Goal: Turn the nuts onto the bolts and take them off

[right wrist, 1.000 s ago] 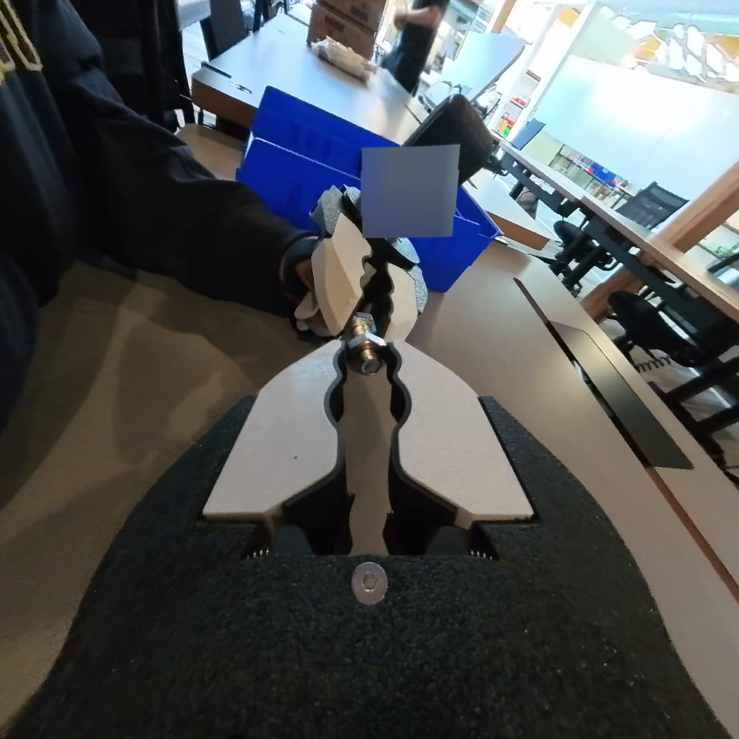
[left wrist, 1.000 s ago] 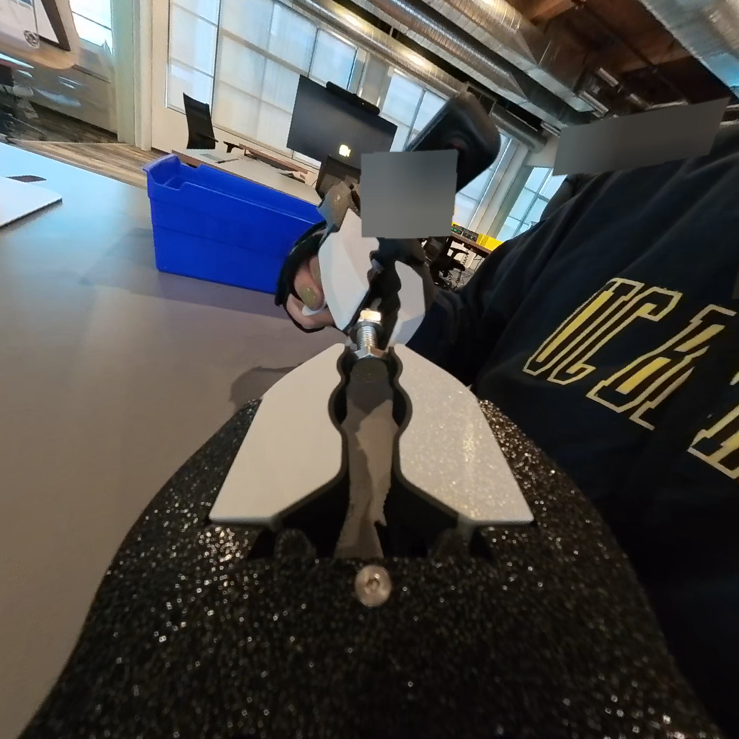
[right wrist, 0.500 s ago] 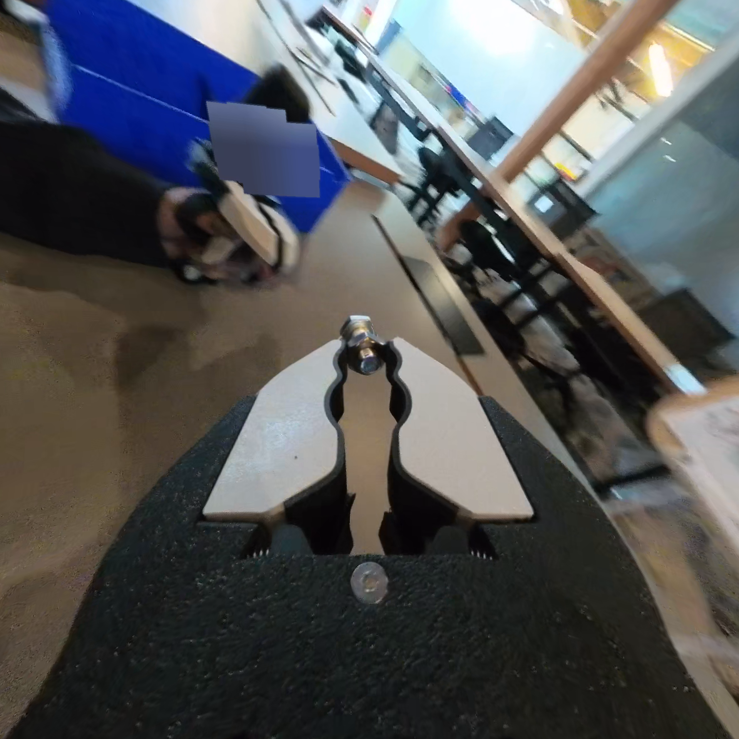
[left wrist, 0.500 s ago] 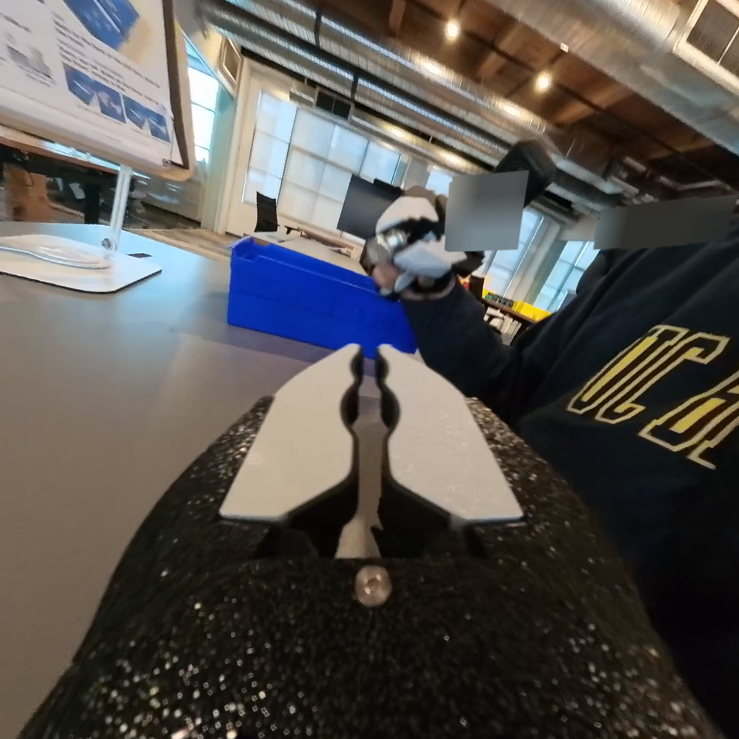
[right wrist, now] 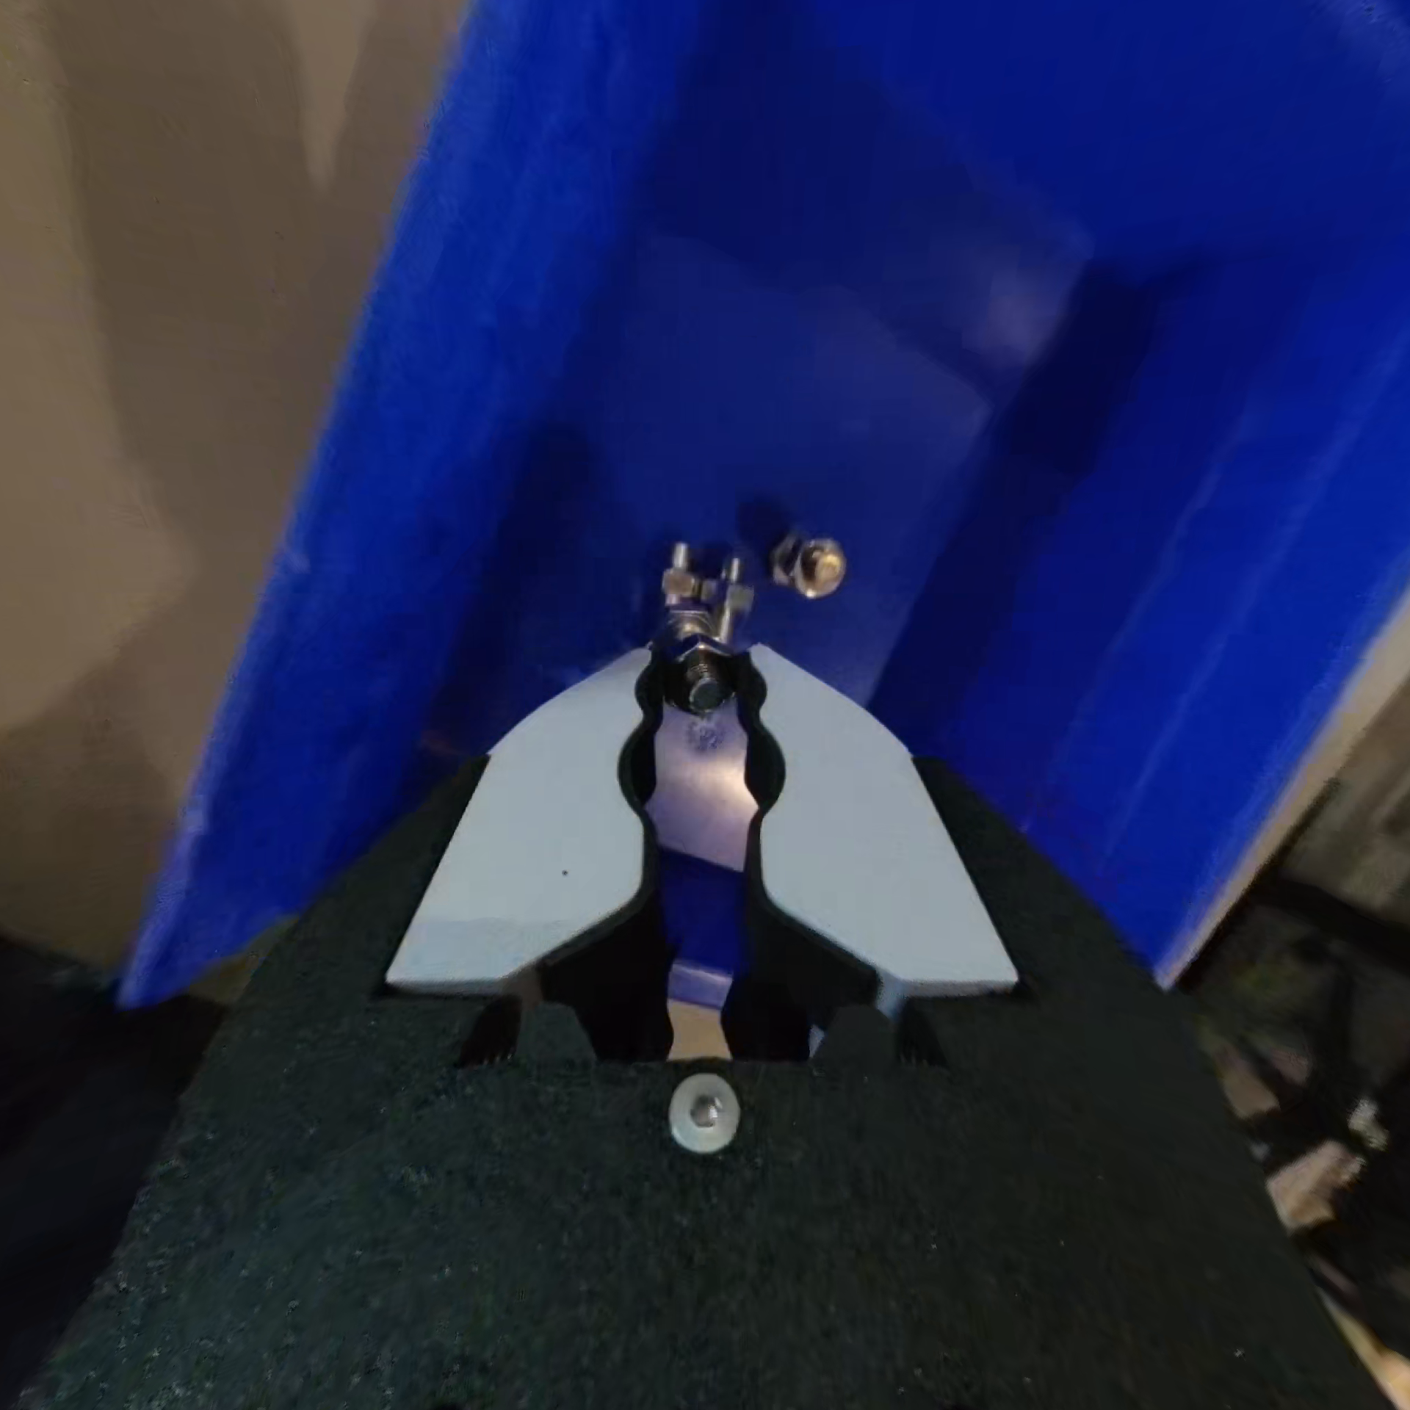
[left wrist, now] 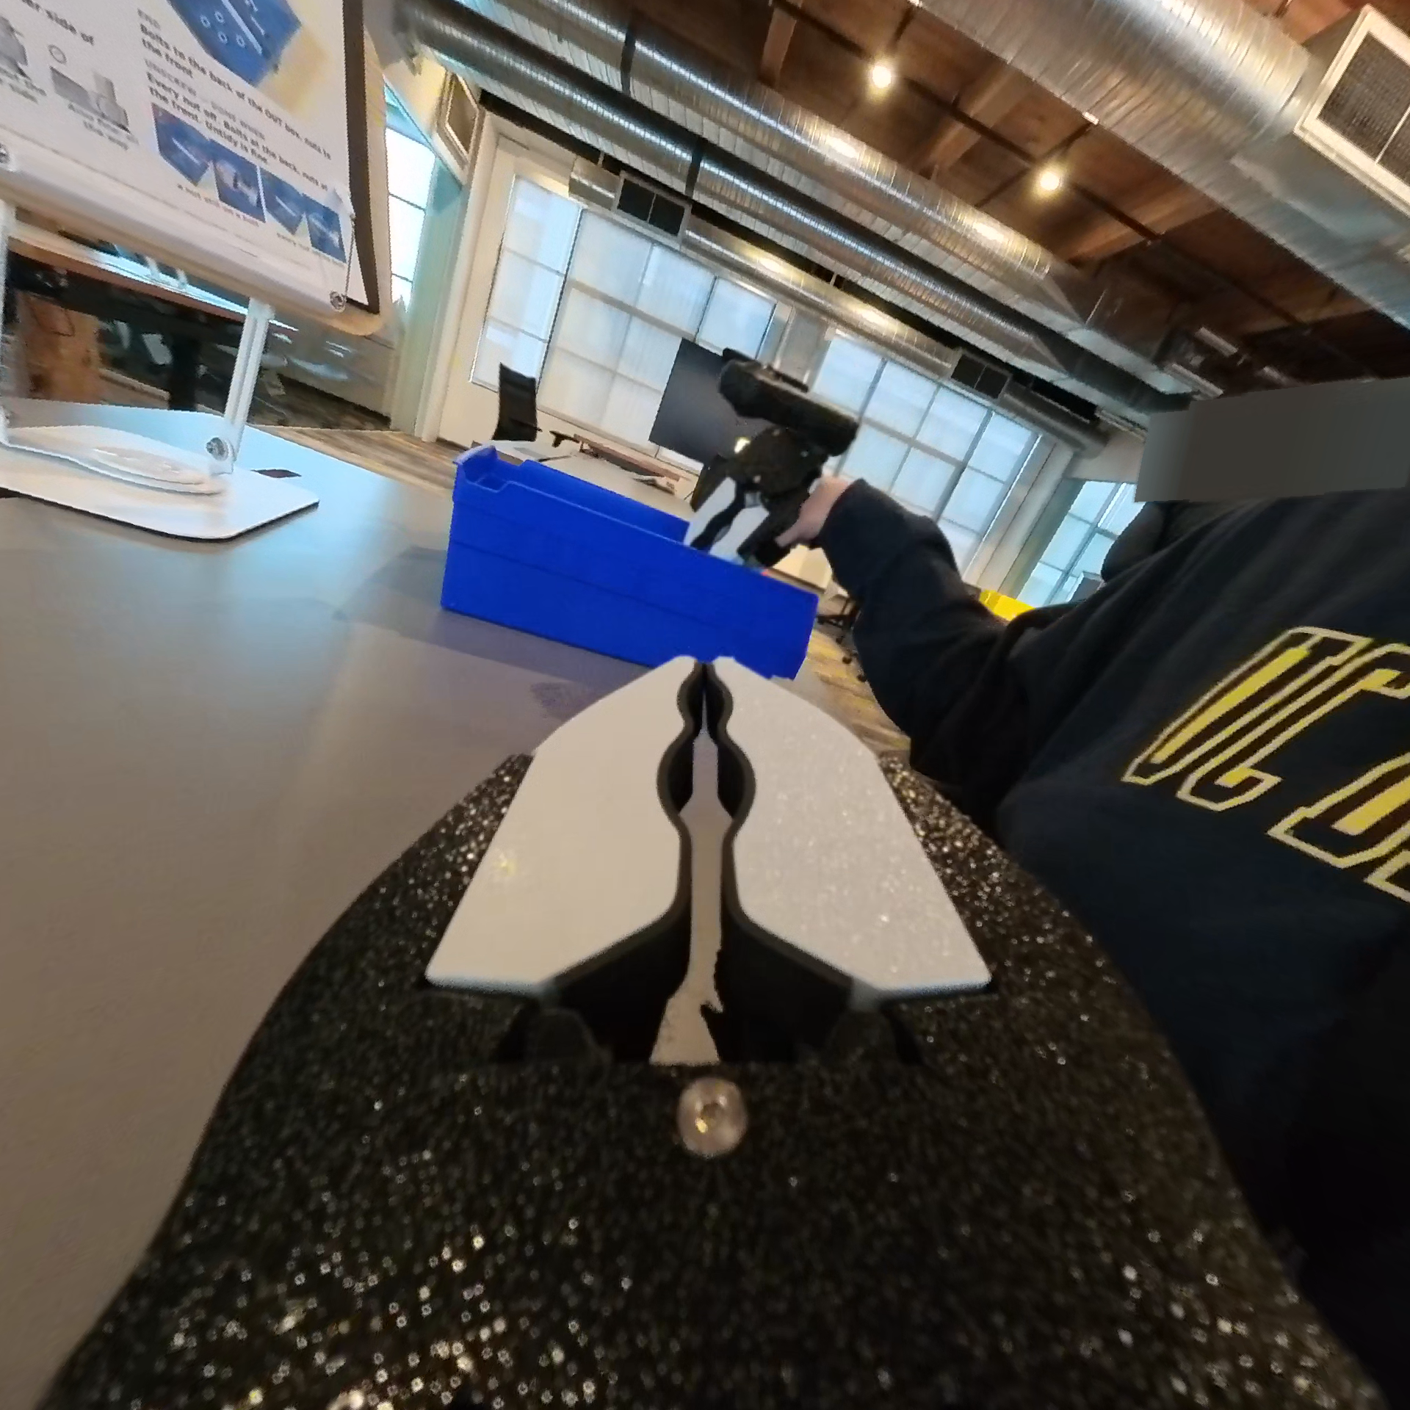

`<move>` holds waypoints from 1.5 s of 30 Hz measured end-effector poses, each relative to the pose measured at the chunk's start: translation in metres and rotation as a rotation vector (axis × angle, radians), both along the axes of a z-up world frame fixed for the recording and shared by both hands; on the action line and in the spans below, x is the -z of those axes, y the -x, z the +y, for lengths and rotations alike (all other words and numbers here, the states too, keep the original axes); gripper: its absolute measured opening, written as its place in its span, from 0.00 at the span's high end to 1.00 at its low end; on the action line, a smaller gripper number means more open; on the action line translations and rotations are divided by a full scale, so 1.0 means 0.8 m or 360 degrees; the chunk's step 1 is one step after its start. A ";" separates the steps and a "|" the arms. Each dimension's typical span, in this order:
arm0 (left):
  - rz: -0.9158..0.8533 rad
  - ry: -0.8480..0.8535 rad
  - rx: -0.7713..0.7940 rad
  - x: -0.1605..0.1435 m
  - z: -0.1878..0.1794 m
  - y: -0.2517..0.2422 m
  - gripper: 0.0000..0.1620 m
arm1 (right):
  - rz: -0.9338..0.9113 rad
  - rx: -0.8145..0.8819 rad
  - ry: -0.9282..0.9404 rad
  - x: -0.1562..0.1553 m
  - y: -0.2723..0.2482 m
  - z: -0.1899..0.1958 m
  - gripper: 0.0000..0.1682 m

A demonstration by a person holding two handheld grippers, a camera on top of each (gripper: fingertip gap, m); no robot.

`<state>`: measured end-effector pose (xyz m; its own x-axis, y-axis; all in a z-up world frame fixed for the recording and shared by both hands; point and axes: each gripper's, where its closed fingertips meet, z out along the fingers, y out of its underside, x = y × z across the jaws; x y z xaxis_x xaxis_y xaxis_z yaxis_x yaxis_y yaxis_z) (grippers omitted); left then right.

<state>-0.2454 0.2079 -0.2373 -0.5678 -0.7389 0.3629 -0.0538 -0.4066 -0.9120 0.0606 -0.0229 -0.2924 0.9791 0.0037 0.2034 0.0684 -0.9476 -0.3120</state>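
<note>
In the right wrist view my right gripper (right wrist: 702, 662) is shut on a steel bolt with a nut on it (right wrist: 700, 679), pointing down into the blue bin (right wrist: 1068, 458). Another bolt with nut (right wrist: 810, 566) and more steel fasteners (right wrist: 698, 584) lie on the bin floor just past the fingertips. In the left wrist view my left gripper (left wrist: 702, 690) is shut and empty above the grey table (left wrist: 191, 725). The right gripper (left wrist: 736, 519) shows there far off, over the blue bin (left wrist: 610, 595).
A white sign stand (left wrist: 152, 488) with a poster stands at the far left of the table. The person's dark sleeve (left wrist: 915, 610) and sweatshirt (left wrist: 1144, 839) fill the right of the left wrist view. Chairs and a dark screen are in the background.
The two grippers have drawn apart. The left let go of the bolt and closed empty. The right carried the bolt with its nut away and down into the blue bin.
</note>
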 end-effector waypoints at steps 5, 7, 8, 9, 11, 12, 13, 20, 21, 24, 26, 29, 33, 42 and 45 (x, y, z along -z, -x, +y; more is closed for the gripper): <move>0.0019 -0.0023 0.0004 0.003 -0.002 -0.001 1.00 | 0.0089 0.0163 0.0164 0.035 -0.009 -0.015 0.89; 0.0020 -0.0013 0.0004 0.003 -0.002 -0.001 1.00 | 0.0093 0.0183 0.0189 0.035 -0.010 -0.018 0.89; 0.0020 -0.0007 0.0003 0.003 -0.001 -0.001 1.00 | 0.0085 0.0185 0.0212 0.035 -0.011 -0.019 0.89; 0.0020 -0.0002 0.0002 0.002 -0.001 -0.001 1.00 | 0.0071 0.0181 0.0238 0.035 -0.011 -0.019 0.89; 0.0022 0.0001 0.0002 0.003 0.000 -0.002 1.00 | 0.0039 0.0158 0.0302 0.035 -0.012 -0.020 0.89; 0.0025 0.0000 0.0003 0.003 0.000 -0.002 1.00 | 0.0021 0.0145 0.0336 0.035 -0.011 -0.020 0.89; 0.0028 -0.0002 0.0004 0.003 -0.001 -0.002 1.00 | 0.0000 0.0131 0.0374 0.035 -0.011 -0.020 0.89; 0.0045 -0.0019 0.0012 0.005 -0.003 -0.003 1.00 | -0.0116 -0.0045 0.0620 0.032 -0.004 -0.009 0.89; 0.0046 -0.0019 0.0013 0.005 -0.003 -0.003 1.00 | -0.0111 -0.0080 0.0622 0.032 -0.001 -0.004 0.89; 0.0048 -0.0018 0.0012 0.005 -0.004 -0.003 1.00 | -0.0028 -0.0147 0.0590 0.035 0.009 0.007 0.89; 0.0053 -0.0019 0.0016 0.006 -0.004 -0.003 1.00 | 0.0023 -0.0151 0.0583 0.037 0.012 0.011 0.89; 0.0058 -0.0017 0.0021 0.006 -0.005 -0.004 1.00 | 0.0031 -0.0150 0.0602 0.038 0.010 0.013 0.89; 0.0067 -0.0014 0.0027 0.007 -0.005 -0.004 1.00 | 0.0032 -0.0139 0.0594 0.038 0.010 0.015 0.84; 0.0075 -0.0017 0.0012 0.008 -0.004 -0.006 1.00 | -0.0456 0.0117 0.0151 -0.045 -0.018 0.027 0.88; 0.0083 -0.0032 -0.0013 0.009 -0.003 -0.008 1.00 | -0.0542 0.0120 -0.0425 -0.097 0.015 0.069 0.88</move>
